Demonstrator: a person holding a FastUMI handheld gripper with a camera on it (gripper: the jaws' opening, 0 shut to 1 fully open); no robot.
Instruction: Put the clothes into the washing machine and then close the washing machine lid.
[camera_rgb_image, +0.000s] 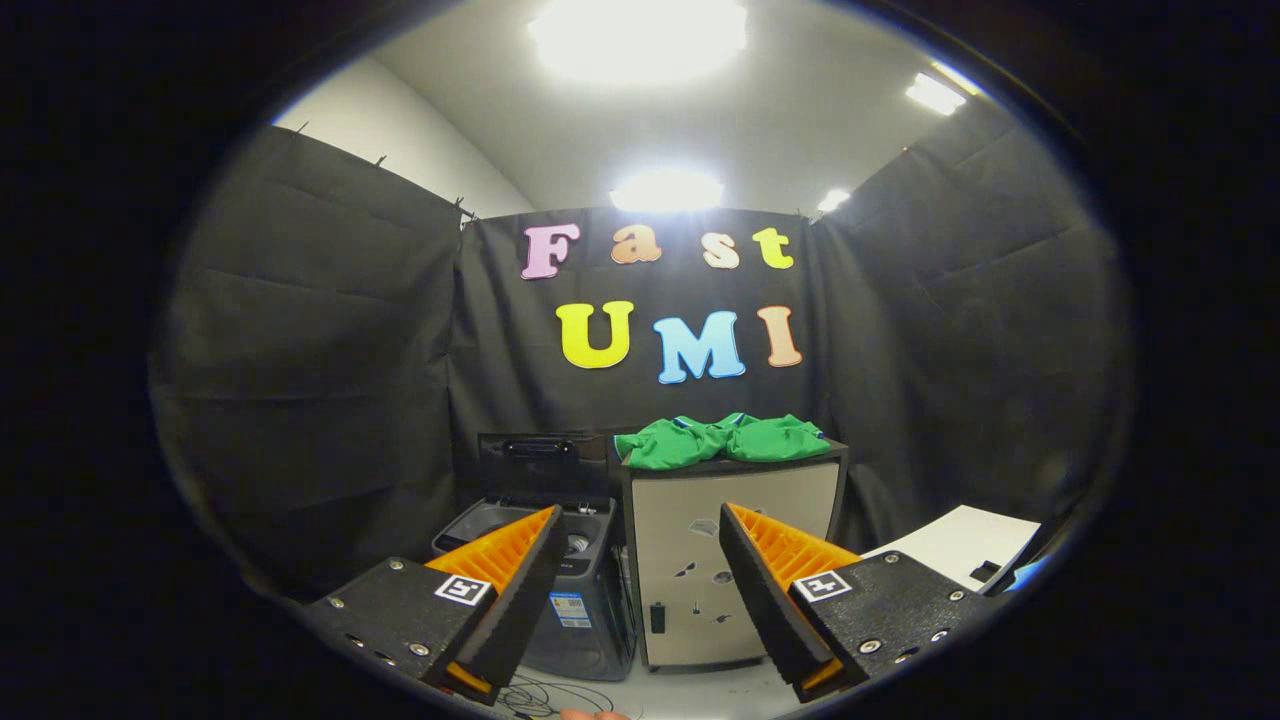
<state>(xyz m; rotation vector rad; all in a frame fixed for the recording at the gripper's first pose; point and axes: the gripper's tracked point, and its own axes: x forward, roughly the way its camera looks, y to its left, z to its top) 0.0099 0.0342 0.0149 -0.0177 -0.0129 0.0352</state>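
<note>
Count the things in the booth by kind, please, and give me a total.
Green clothes, piled on the cabinet: 1 pile
Washing machine, lid up: 1
Cabinet beside the machine: 1
White table beyond the cabinet: 1
Gripper, fingers open and holding nothing: 1
Total: 5

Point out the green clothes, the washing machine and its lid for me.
Clothes (722, 440), gripper view: middle of the green pile on the cabinet.
Washing machine (585, 610), gripper view: its front wall, between the open gripper's fingers.
Lid (540, 462), gripper view: centre of the raised lid.
</note>
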